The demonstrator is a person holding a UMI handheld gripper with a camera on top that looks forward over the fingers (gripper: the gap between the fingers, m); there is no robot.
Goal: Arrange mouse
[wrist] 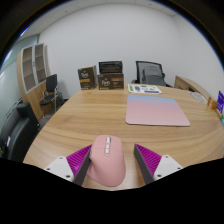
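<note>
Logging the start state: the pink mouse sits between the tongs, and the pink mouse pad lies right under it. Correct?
Not quite. In the gripper view the pink mouse does sit between the tongs, but the mouse pad lies beyond it on the wooden table, not under it.

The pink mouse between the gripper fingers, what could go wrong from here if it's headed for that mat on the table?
1. The pink mouse sits between the fingers of the gripper, but whether both pads press on it is unclear; a loose hold on its rounded shell could let it slip.
2. The mouse mat lies well beyond the fingers, across bare table, so a drop on the way is possible.
3. The mat lies near the table's far edge, so overshooting is a risk.
</note>
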